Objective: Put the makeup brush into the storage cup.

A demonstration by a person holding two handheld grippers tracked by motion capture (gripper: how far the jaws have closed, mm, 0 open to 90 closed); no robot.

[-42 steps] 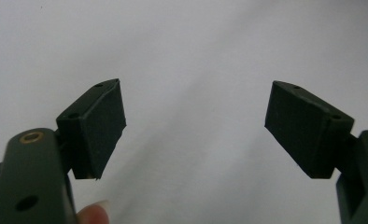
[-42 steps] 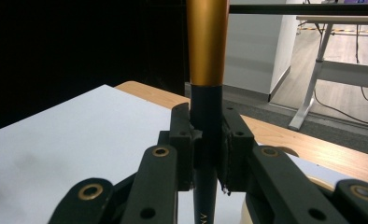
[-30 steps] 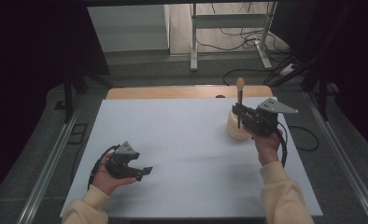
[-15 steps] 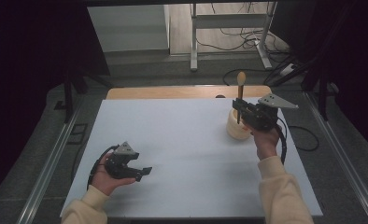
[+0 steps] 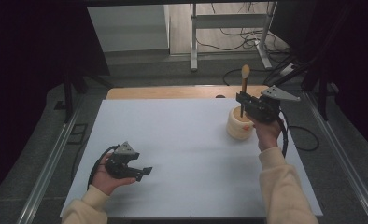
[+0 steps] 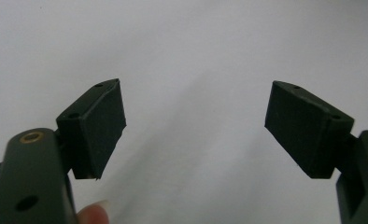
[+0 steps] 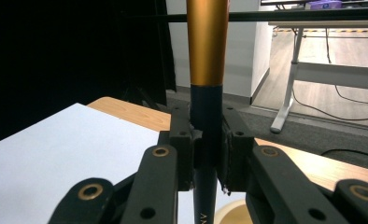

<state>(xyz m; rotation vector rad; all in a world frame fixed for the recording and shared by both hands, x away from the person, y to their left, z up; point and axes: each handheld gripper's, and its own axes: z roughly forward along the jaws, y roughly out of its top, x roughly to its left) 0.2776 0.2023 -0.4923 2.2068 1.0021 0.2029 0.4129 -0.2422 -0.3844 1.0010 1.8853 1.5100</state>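
White table [image 5: 182, 140] unchanged. Cream holder [image 5: 238, 126] stayed far-right. Right gripper [image 5: 242, 99], clamped on brush [image 5: 244, 86] handle, rose slightly vs 1 s ago; prob. extracting brush. Left gripper [image 5: 142, 171] idle, jaws wide, empty.

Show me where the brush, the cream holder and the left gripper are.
brush [image 5: 245, 72], high view, on its bristle tip.
cream holder [image 5: 237, 129], high view, on its side wall.
left gripper [image 6: 196, 126], left gripper view, midway between its fingertips.
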